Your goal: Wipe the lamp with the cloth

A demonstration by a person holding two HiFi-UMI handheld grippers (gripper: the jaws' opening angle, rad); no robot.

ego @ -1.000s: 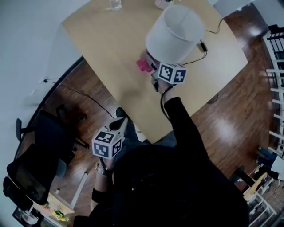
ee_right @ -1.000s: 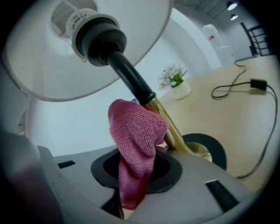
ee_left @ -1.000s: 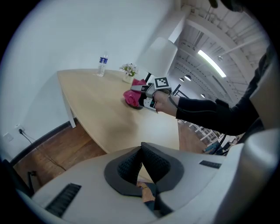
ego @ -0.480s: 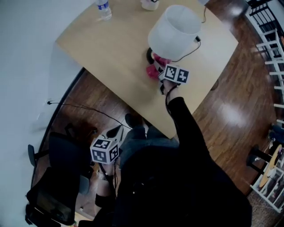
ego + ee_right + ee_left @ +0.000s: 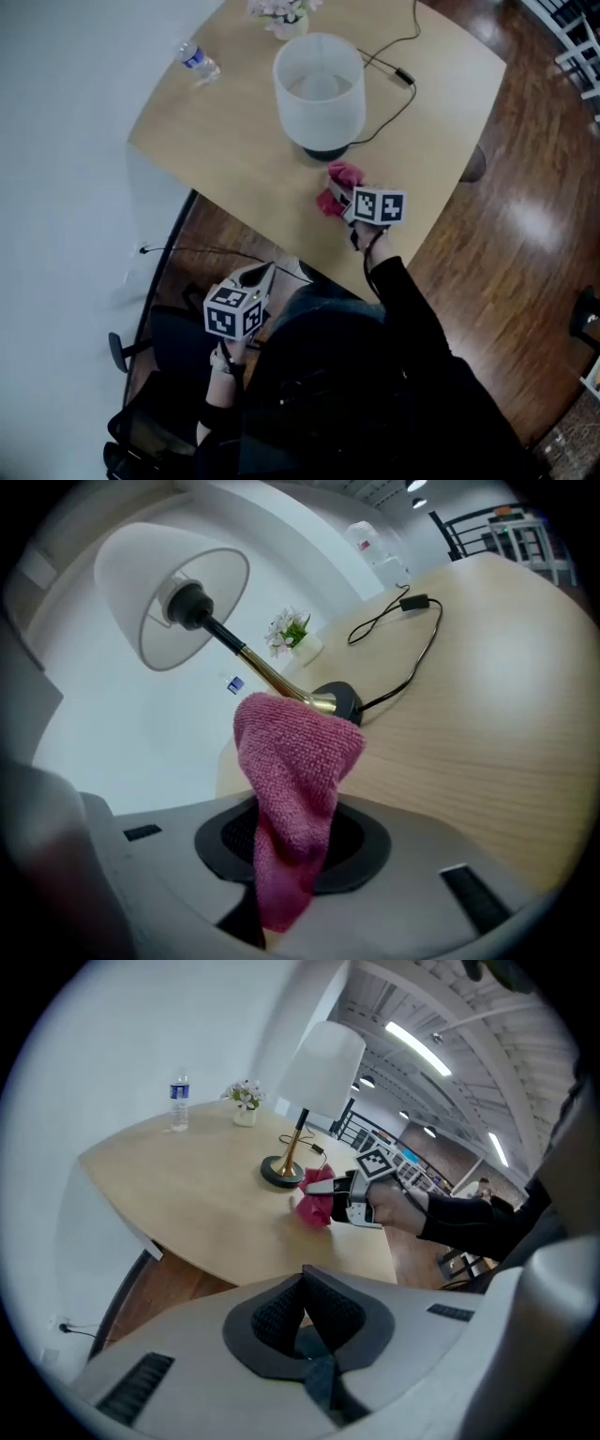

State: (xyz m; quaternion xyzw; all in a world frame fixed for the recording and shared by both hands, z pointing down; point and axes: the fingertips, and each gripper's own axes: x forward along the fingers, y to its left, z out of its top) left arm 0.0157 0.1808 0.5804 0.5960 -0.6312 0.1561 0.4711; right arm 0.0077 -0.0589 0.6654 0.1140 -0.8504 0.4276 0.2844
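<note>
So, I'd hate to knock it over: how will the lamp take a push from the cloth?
The lamp looks top-heavy: a wide shade on a thin stem over a small round base, so a push up high may tip it. The cloth hangs limp, so it should press softly.

We wear a black long-sleeved top (image 5: 375,394), its sleeves (image 5: 398,291) reaching the wrists. The left hand-held gripper (image 5: 265,272) and right hand-held gripper (image 5: 339,197) share one build: pale grey shells, a dark rounded recess around black textured pads (image 5: 277,1312), small dark slots (image 5: 131,1387) in the shell, and a white cube (image 5: 232,312) printed with black square markers
</note>
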